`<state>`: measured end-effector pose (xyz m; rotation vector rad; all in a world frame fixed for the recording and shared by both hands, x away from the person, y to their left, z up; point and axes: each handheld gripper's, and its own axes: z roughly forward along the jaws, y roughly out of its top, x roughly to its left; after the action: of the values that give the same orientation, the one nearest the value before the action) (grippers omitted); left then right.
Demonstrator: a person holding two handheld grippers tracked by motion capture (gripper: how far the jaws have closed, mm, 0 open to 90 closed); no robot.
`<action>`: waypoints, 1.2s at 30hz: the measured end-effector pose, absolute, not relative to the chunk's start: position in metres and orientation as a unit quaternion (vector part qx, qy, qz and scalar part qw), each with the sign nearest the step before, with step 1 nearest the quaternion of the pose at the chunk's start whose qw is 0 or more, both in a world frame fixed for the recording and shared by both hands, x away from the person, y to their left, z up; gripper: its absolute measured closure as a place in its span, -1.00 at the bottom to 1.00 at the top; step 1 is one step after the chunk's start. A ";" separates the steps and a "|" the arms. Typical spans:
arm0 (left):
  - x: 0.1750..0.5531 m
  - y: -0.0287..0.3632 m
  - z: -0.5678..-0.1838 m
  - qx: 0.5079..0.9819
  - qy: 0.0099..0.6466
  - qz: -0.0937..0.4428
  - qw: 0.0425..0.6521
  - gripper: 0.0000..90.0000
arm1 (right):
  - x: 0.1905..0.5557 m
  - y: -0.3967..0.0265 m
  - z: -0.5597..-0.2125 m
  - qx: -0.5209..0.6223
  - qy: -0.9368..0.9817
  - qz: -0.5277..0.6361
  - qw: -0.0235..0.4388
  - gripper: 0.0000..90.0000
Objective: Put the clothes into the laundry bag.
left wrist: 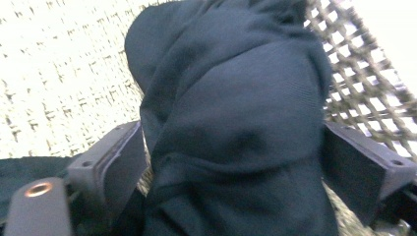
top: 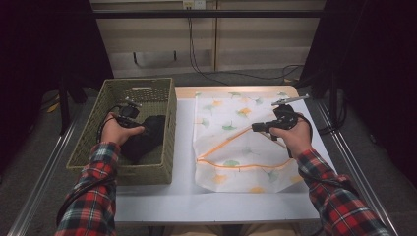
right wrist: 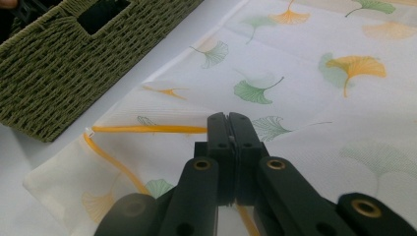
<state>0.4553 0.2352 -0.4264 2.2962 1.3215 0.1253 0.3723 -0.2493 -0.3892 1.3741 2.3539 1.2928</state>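
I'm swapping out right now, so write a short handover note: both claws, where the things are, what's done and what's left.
Left claw: wide open around the dark garment, which lies in the woven basket.
Right claw: shut on the orange-trimmed edge of the leaf-print mesh bag, holding it up on the table.
Done: bag mouth lifted.
Left: probably grip the garment and move it into the bag.

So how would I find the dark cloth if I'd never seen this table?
Look at the left end of the table, where a green woven basket sits beside a leaf-print bag. Inside the basket lies the dark cloth, between the left gripper's jaws. It is the only plain black, bunched-up thing there.
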 end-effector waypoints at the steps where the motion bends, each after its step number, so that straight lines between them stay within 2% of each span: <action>1: 0.456 0.235 -0.428 0.841 0.482 0.042 0.240 -0.77 | 0.372 -0.249 -0.389 0.454 0.779 0.428 0.062 1.00; 4: 0.458 0.233 -0.434 0.843 0.479 0.038 0.239 -0.93 | 0.373 -0.250 -0.390 0.454 0.780 0.427 0.061 0.99; 14: 0.463 0.231 -0.441 0.846 0.482 0.050 0.220 -0.82 | 0.373 -0.251 -0.391 0.453 0.779 0.429 0.061 1.00; 16: 0.463 0.231 -0.442 0.849 0.477 0.048 0.223 -0.71 | 0.373 -0.251 -0.391 0.453 0.778 0.430 0.061 1.00; 21: 0.463 0.230 -0.444 0.855 0.467 0.048 0.221 -0.61 | 0.372 -0.251 -0.392 0.453 0.779 0.429 0.061 0.99; 26: 0.462 0.231 -0.446 0.859 0.454 0.043 0.232 -0.37 | 0.372 -0.252 -0.390 0.454 0.778 0.430 0.063 0.99; 29: 0.460 0.230 -0.446 0.861 0.450 0.042 0.233 -0.20 | 0.371 -0.252 -0.390 0.454 0.778 0.429 0.065 0.99; 32: 0.459 0.228 -0.445 0.863 0.446 0.041 0.234 0.09 | 0.371 -0.252 -0.389 0.454 0.779 0.428 0.065 0.99; 36: 0.459 0.229 -0.441 0.861 0.454 0.032 0.228 0.26 | 0.371 -0.253 -0.389 0.456 0.778 0.428 0.064 0.99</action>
<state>0.4587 0.2286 -0.4415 2.3702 1.2513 0.0870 0.3712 -0.2530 -0.3890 1.3756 2.3492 1.2930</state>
